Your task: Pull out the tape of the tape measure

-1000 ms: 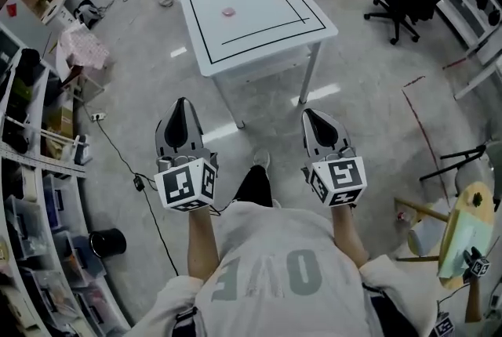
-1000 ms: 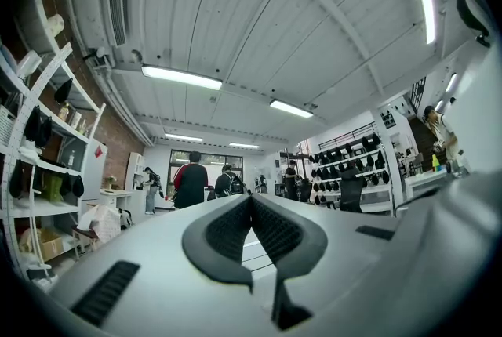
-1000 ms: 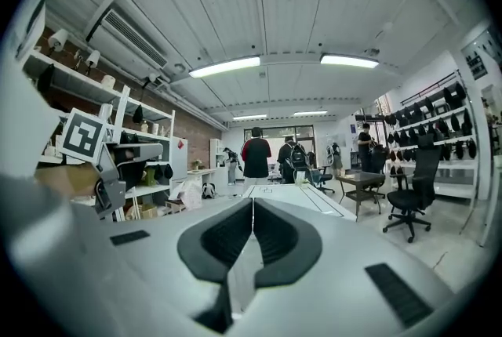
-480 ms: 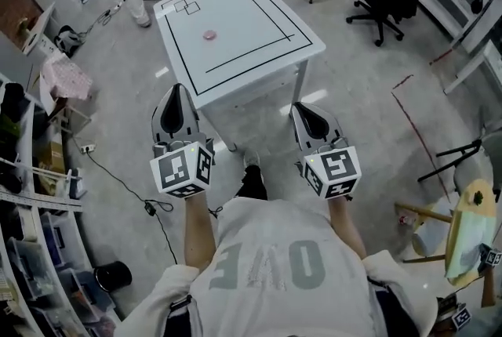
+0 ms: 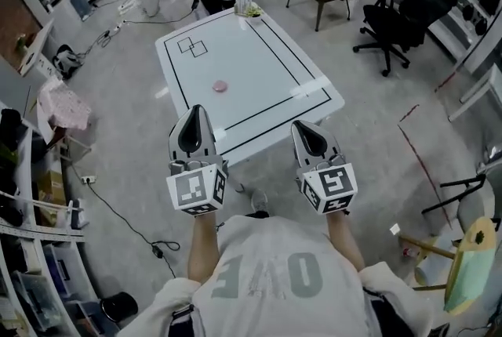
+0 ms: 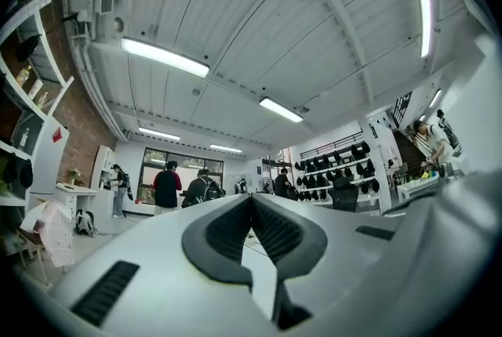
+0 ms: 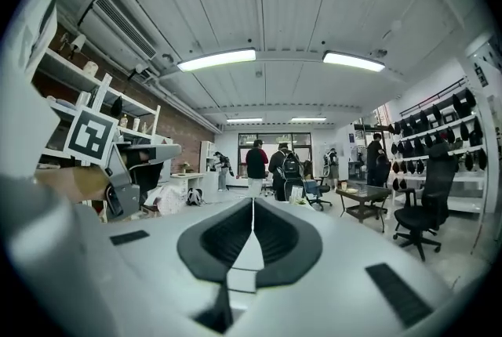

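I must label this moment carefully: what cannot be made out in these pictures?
The small pink round object on the white table with black lines: head view, too small to identify.
Its top: both gripper views, mostly hidden by left gripper and right gripper.
The small items at its far edge: head view, too small.

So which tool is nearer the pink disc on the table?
Left. The left tool hovers short of the pink disc, almost in line; the right tool is farther off, to its right.
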Available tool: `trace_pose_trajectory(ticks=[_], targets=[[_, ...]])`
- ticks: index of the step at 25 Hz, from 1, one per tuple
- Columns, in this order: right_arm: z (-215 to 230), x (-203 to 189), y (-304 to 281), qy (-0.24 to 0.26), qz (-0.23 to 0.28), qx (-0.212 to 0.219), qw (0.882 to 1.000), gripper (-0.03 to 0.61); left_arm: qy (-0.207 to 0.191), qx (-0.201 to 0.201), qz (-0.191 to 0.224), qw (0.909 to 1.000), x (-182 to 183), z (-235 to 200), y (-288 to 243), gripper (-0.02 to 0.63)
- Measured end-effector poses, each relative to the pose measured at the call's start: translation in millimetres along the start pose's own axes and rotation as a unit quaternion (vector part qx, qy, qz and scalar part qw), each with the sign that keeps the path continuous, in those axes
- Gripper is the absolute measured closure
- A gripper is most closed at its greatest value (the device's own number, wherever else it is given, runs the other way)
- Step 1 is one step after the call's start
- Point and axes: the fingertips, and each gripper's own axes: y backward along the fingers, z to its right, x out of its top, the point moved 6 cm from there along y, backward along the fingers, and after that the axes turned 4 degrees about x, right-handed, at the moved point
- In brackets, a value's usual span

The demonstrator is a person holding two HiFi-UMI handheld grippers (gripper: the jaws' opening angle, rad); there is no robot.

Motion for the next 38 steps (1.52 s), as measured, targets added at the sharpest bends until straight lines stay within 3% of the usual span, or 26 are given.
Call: trace_pose_trajectory(ticks=[10,19,29,35,38], targets=[[25.7,9.4,-141.4,0.024,0.011,0.013,1.000,0.546,0.002,0.012,0.003,0.9999,-33.0,-59.0,-107.8,0.586],[35.0,-17.6,-171.2,-0.003,-0.046,0.019,0.999,0.546,0.027,0.059,-0.031,0.9974,-66.5,-86.3,-105.4,0.586],[44.5,-23.3,-200.3,-0.014,-0.042,0.040,0.998,0.548,0.003,0.091,-0.051,0.9946,-77.9,-94.0,-125.7,0.586],[51.3,-27.0,-216.6,-0.041,-0.045,0.054,0.997,0.546,0.008,0.127,-0.045,0.9909,-77.3,-99.8,-138.3,0.586],[51.6,-29.5,-226.8,-0.028,-0.054,0.071,0.996,0.546,0.010,0.134,-0.051,0.9896,-82.2,-100.5,-143.0,0.585]])
